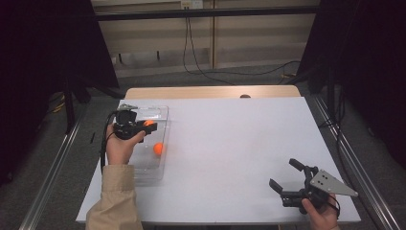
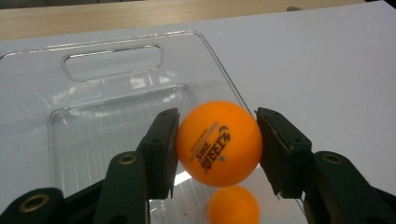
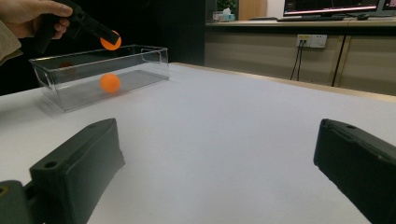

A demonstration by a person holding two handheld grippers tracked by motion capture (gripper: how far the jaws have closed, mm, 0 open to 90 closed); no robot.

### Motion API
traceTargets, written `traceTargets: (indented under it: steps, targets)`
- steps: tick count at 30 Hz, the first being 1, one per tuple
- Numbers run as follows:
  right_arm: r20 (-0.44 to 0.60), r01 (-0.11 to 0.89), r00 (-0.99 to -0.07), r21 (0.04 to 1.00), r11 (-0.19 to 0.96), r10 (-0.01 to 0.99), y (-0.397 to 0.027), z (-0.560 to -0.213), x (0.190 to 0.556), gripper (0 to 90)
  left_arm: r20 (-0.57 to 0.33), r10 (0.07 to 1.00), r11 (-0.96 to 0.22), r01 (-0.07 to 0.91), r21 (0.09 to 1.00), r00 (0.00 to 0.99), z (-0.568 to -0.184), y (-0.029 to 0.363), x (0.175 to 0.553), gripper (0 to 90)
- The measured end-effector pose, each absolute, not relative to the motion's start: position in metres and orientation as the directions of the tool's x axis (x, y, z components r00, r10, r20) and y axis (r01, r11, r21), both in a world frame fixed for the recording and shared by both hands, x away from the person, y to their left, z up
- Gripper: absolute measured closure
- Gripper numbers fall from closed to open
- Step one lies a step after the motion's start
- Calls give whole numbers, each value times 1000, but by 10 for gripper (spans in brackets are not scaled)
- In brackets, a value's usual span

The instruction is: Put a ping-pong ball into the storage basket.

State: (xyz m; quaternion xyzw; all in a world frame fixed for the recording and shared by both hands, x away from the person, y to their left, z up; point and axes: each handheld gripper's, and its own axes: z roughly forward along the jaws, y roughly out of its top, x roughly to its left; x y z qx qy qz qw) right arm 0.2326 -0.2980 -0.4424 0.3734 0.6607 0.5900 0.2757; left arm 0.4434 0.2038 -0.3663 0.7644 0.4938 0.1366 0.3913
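Left gripper (image 2: 217,140) clamps an orange ball (image 2: 218,142) above the clear bin (image 2: 112,60); second ball (image 2: 233,205) lies inside the bin. Lower before letting go, so it won't bounce out. Right gripper (image 1: 287,176) spread wide, idle, well away from bin.

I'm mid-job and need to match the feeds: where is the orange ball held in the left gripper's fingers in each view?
High view: the held ball is at left, over the clear bin.
Left gripper view: centre, clamped by the left gripper above the bin.
Right gripper view: upper left, above the bin's rim.
Shared landmark: the second orange ball lying in the bin.
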Motion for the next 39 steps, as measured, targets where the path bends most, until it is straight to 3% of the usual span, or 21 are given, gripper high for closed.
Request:
traceTargets:
  steps: [39]
  targets:
    - [74, 168, -574, 985, 29, 815, -296, -442, 234, 3, -152, 883, -207, 659, 723, 445, -372, 208, 444, 488]
